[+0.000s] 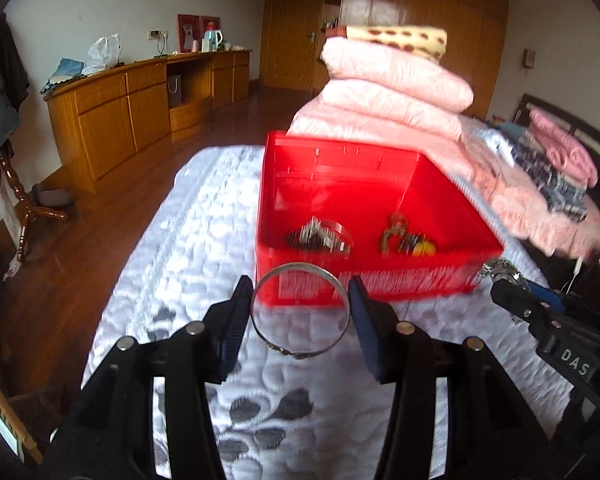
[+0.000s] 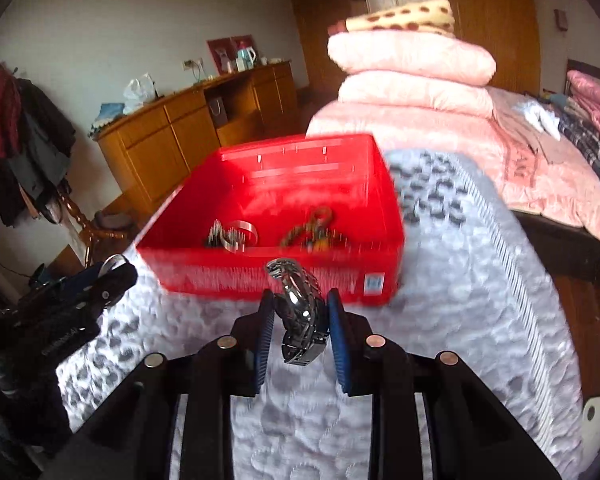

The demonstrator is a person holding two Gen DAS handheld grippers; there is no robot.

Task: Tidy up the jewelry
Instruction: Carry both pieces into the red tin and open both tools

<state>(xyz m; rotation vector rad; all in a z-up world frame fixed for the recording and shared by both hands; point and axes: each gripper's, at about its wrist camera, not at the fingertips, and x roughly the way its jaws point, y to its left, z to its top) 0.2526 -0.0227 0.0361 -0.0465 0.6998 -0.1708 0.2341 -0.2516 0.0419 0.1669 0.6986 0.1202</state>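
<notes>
While gripped, thin silver bangle (image 1: 300, 312) stands upright, hooped

Place: a lived-in home bedroom.
Bedding: folded pink quilted comforters (image 1: 396, 80) are lying stacked on the white quilted mattress (image 1: 204, 216).
Furniture: a long honey-coloured wooden sideboard (image 1: 140, 96) is lining the wall.
Clothing: dark jackets on a wooden coat stand (image 2: 24, 140) are hanging nearby.

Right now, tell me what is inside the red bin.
The red bin holds a silver bangle pile on the left and a beaded cluster on the right. The near wall hides the floor just behind it; blur obscures the details.
</notes>
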